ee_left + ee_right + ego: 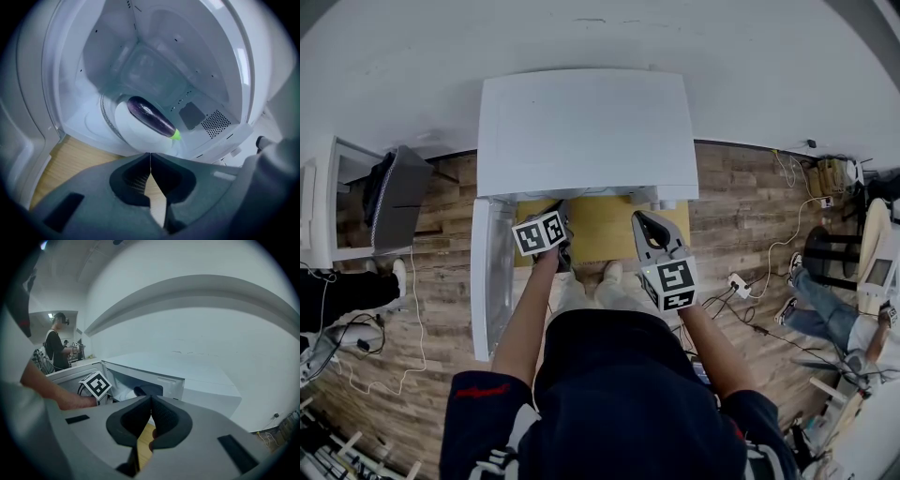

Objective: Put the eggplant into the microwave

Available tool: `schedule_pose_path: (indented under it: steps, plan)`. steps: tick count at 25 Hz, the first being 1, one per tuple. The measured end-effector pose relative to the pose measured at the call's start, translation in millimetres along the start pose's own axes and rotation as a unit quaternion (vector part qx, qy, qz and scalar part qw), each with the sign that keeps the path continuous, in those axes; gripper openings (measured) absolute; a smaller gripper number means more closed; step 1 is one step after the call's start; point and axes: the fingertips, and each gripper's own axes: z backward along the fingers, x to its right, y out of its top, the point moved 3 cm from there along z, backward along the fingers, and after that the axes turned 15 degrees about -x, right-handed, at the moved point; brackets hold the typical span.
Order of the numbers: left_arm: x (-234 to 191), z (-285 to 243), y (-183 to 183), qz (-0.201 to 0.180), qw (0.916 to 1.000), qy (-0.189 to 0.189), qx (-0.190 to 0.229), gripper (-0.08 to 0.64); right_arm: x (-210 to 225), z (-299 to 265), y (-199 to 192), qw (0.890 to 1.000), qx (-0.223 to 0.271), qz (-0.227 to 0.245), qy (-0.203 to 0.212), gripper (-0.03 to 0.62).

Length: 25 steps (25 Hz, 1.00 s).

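Note:
A dark purple eggplant (151, 116) with a green stem lies on a white plate (133, 133) inside the white microwave (586, 131), whose door (487, 281) hangs open to the left. My left gripper (150, 154) is shut and holds nothing; it sits just outside the opening, in front of the plate, apart from the eggplant. In the head view it (564, 225) is at the cavity's left part. My right gripper (645, 223) is to the right of it, over the wooden table (605, 239); in its own view its jaws (151, 398) meet with nothing between them.
The microwave cavity has a vent grille (215, 123) on its right wall. A white cabinet (342, 202) stands at the left. Cables and a power strip (738, 284) lie on the wood floor. A seated person (825, 305) is at the right; another person (56, 341) stands far off.

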Motion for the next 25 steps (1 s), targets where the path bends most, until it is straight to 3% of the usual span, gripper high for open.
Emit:
schedule_pose_path:
  steps: [15,25]
  plan:
    - [-3,-7,19,0.002,1.0,0.0,0.005,0.018,4,-4,0,1.0,-0.004,-0.005,-0.001,0.011]
    - [1,-3,6,-0.011,0.9999,0.003,-0.002,0.018,1,-1,0,1.0,0.002,-0.006,0.0,0.011]
